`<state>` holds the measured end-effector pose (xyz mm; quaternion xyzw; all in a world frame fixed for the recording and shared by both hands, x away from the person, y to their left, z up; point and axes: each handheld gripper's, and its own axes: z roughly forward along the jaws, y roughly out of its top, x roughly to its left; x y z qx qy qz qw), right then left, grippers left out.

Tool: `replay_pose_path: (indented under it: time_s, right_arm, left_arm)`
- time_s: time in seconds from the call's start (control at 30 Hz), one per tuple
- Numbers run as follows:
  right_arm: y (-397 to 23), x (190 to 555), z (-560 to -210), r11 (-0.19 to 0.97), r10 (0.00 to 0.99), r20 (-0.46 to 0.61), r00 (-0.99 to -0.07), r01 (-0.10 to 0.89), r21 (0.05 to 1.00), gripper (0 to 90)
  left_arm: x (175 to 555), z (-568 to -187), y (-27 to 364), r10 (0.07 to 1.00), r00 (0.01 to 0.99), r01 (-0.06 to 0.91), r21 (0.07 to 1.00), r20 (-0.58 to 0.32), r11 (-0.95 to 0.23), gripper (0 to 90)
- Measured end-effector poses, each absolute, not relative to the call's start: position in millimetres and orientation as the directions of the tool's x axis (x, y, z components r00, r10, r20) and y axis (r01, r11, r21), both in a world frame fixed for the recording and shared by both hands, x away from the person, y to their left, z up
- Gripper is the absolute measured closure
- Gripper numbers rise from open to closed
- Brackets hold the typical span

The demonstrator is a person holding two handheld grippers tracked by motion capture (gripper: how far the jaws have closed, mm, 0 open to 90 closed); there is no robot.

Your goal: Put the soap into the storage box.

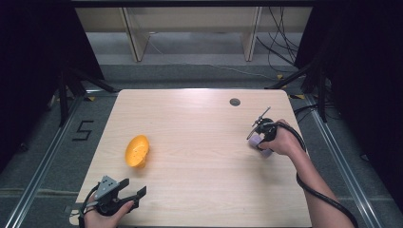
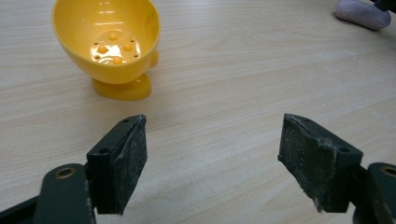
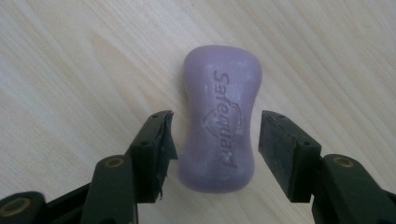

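Purple soap bar [image 3: 219, 123] between spread right gripper [image 3: 215, 149] jaws, ungripped.
Still on table [image 1: 199, 118]; apparently destined for yellow dish [image 2: 109, 44]; left gripper [image 2: 212, 158] wide, empty.

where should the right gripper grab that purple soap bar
Across its narrow waist, from straight above. The soap bar lies flat on the table, pinched in mid-length, and the right gripper already straddles it, fingers apart from its long sides.
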<state>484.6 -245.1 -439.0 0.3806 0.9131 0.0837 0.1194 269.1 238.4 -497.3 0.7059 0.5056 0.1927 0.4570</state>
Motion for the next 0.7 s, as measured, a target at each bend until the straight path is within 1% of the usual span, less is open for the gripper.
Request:
replay_pose_path:
  time_s: [0.2, 0.23, 0.3, 0.37, 0.7]
  right_arm:
    - [-245, 495, -445, 0.703, 0.709, -0.133, -0.693, 0.677, 0.220, 41.6]
    - [-245, 496, -445, 0.702, 0.710, -0.130, -0.692, 0.679, 0.215, 41.3]
    - [-245, 498, -446, 0.710, 0.703, -0.141, -0.697, 0.675, 0.202, 40.7]
    - [-245, 499, -448, 0.707, 0.706, -0.132, -0.696, 0.680, 0.196, 40.1]
    - [-246, 501, -457, 0.698, 0.714, -0.125, -0.688, 0.691, 0.184, 40.1]
  left_arm:
    - [269, -497, 240, 0.884, 0.424, 0.530, 0.846, -0.195, -0.067, 22.8]
    - [268, -497, 239, 0.891, 0.411, 0.536, 0.842, -0.194, -0.064, 22.8]
    - [269, -497, 239, 0.890, 0.412, 0.535, 0.843, -0.196, -0.062, 22.8]
    - [269, -497, 239, 0.883, 0.426, 0.531, 0.845, -0.196, -0.069, 22.8]
    - [269, -497, 239, 0.885, 0.423, 0.528, 0.847, -0.196, -0.065, 22.8]
